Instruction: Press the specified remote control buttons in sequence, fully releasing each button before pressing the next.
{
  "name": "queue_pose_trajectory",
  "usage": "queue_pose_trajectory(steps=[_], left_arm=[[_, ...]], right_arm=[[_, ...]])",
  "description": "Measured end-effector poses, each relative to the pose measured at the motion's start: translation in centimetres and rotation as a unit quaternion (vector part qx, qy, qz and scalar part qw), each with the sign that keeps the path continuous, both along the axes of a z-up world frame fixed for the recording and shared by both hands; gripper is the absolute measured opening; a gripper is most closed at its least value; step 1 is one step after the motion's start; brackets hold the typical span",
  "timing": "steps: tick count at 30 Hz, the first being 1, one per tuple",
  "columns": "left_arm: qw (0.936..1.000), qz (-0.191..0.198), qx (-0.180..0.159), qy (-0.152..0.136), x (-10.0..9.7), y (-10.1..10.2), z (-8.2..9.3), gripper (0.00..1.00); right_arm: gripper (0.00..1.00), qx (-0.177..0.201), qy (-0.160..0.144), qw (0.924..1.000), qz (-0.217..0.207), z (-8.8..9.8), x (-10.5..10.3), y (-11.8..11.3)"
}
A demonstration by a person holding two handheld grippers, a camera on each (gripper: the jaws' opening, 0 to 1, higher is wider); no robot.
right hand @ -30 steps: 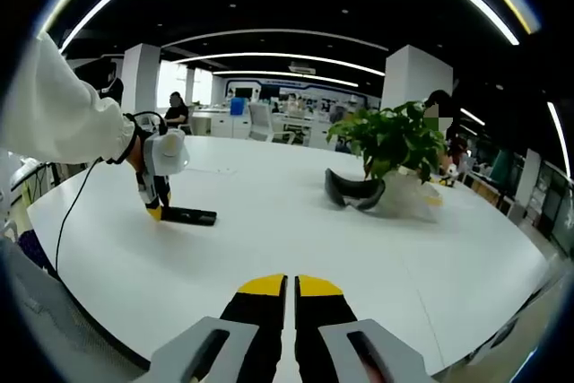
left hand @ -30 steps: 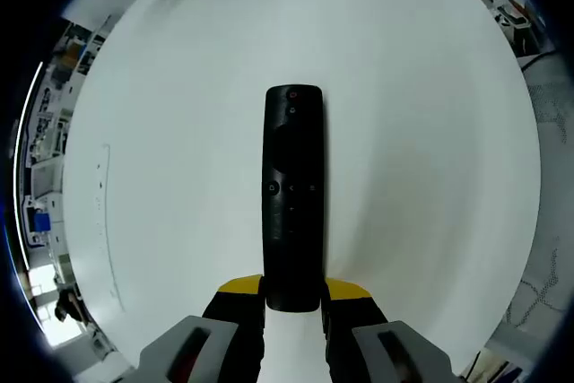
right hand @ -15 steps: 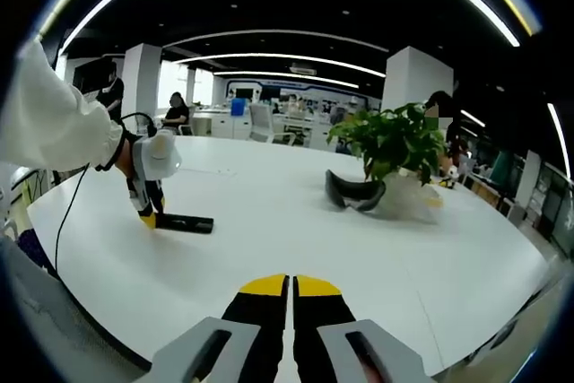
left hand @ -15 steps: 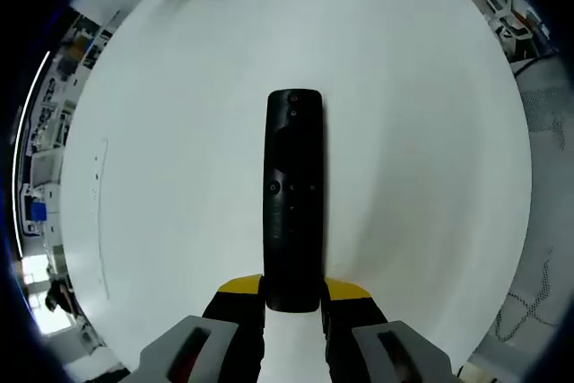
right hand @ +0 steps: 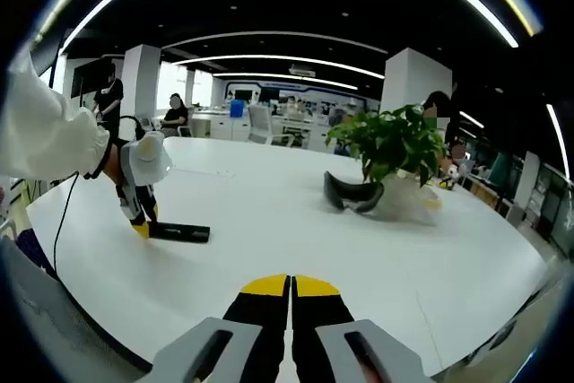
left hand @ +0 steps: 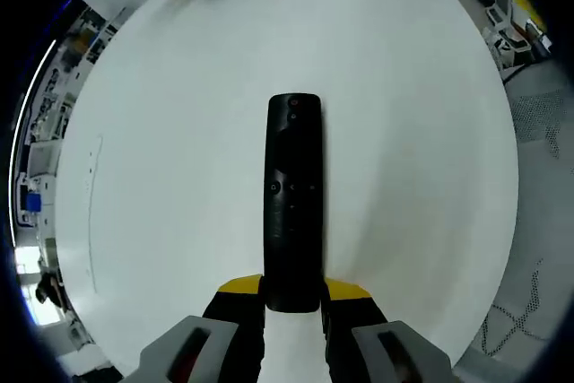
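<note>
Step in hand: steadying the remote control on the surface for the button presses; judged not yet at a press, since nothing is over the keys.
Doing it well: keep the left hold low on the remote's near end so the keypad stays bare; bring the right tips down square on one key, lift fully clear, then go to the next; keep the remote flat and in sight.
Left hand-held gripper: jaws narrow, set either side of the remote's near end and holding it; seen again at the remote's left end in the right gripper view.
Remote control: lying flat, lengthwise away from the left jaws, buttons up.
Right hand-held gripper: tips together, nothing between them, well apart from the remote, above the surface's near edge.
Beyond the remote: potted plant and a dark headset at its base.
</note>
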State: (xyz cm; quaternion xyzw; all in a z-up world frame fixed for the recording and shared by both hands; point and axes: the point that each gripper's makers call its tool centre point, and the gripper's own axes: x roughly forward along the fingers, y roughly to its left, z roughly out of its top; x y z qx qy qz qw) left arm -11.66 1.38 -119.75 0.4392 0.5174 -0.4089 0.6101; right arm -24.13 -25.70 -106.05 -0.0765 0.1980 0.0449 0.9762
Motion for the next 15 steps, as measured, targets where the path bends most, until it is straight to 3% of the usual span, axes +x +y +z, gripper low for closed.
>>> queue_pose_trajectory(steps=[15], left_arm=[[1.0,0.001,-0.002,0.006,-2.5,-0.8,0.0,0.23]], right_arm=[[0.0,-0.001,0.004,0.9999,0.015,-0.1,-0.1,0.7]])
